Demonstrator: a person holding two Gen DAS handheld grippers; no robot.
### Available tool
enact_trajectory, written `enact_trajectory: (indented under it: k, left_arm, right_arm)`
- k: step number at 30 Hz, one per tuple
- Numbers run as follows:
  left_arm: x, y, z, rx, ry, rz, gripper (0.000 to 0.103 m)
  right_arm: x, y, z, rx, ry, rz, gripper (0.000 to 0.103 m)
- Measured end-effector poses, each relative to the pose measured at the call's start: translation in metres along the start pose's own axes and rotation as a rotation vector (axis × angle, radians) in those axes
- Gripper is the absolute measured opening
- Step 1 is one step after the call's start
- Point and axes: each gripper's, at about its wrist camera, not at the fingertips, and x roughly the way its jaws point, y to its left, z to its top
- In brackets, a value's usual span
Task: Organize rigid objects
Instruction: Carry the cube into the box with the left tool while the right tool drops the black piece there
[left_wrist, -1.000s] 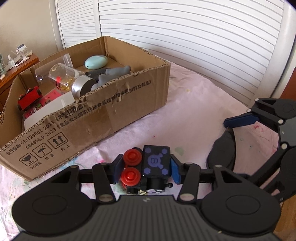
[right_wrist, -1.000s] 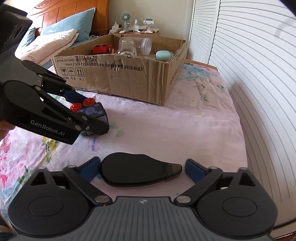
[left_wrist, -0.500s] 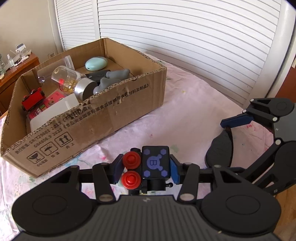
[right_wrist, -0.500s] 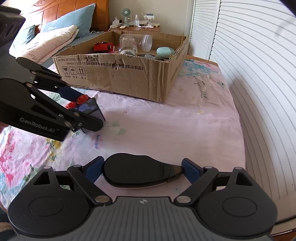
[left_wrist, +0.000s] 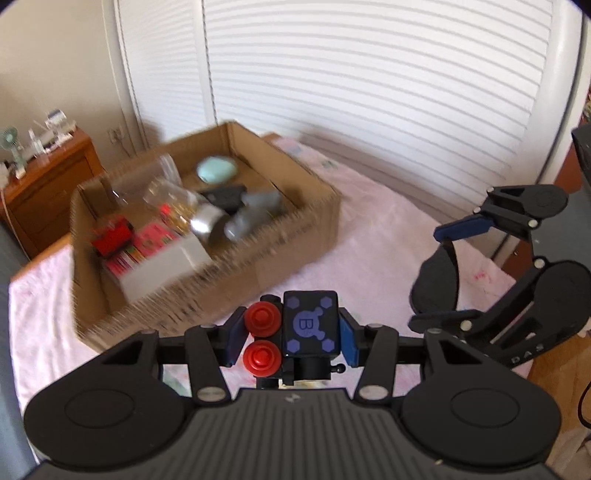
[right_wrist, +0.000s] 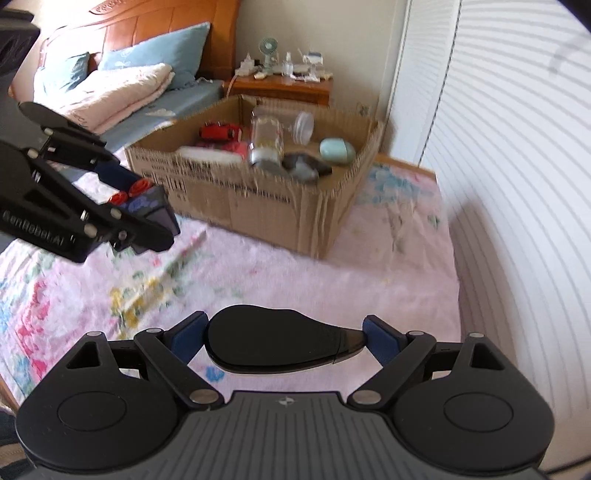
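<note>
Pinching a boxy black toy (left_wrist: 308, 325) with round red knobs, the left gripper (left_wrist: 291, 334) hangs near the right gripper (right_wrist: 284, 341), clamped on a smooth, flat teardrop case (right_wrist: 277, 341).

Both grippers are up off the pink floral bedsheet (right_wrist: 280, 266) now! The left gripper (left_wrist: 291, 338) lifts the black toy block with two red knobs and a purple printed top (left_wrist: 295, 332) clear of the sheet, well above where it sat beside the open brown cardboard box (left_wrist: 295, 236). The right gripper (right_wrist: 282, 341) rises too, carrying the flat black teardrop-shaped case (right_wrist: 277, 343) upward. From both cameras the box now sits lower and farther off, its inside more exposed.
</note>
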Motion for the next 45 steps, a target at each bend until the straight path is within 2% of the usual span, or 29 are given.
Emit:
enact_trajectory:
  k: [5,11,16,18,20,21,25,33,40,44,45]
  left_arm:
    - [-0.005,0.023,0.021,-0.013,-0.036,0.085,0.049]
    - [0.01,0.059,0.044,-0.067,-0.048,0.197,0.049]
    - [0.023,0.085,0.047,-0.124,-0.058,0.241,0.05]
    - [0.026,0.09,0.045,-0.135,-0.08,0.269,0.06]
    - [0.025,0.091,0.04,-0.131,-0.092,0.295,0.085]
    - [0.022,0.09,0.037,-0.128,-0.1,0.307,0.087]
    - [0.009,0.084,0.025,-0.125,-0.126,0.275,0.096]
    - [-0.024,0.073,-0.001,-0.193,-0.162,0.223,0.1]
    - [-0.047,0.065,-0.021,-0.218,-0.246,0.254,0.102]
    - [-0.05,0.065,-0.029,-0.232,-0.24,0.257,0.102]
    - [-0.05,0.065,-0.03,-0.234,-0.235,0.264,0.102]
  right_arm:
    - [-0.008,0.002,0.024,-0.033,-0.044,0.011,0.093]
    - [-0.001,0.0,0.057,-0.063,-0.061,0.01,0.093]
    - [0.007,-0.002,0.082,-0.061,-0.071,0.0,0.093]
    - [0.009,0.0,0.09,-0.063,-0.076,-0.001,0.093]
    - [0.012,0.002,0.098,-0.067,-0.078,-0.002,0.093]
    - [0.013,0.003,0.101,-0.069,-0.08,-0.003,0.093]
    - [0.018,0.006,0.115,-0.078,-0.082,-0.009,0.093]
    - [0.037,0.007,0.143,-0.063,-0.08,-0.011,0.093]
    - [0.075,-0.001,0.172,0.016,-0.041,-0.053,0.093]
    - [0.1,-0.011,0.185,0.089,-0.012,-0.117,0.094]
    - [0.104,-0.013,0.186,0.107,0.001,-0.132,0.099]
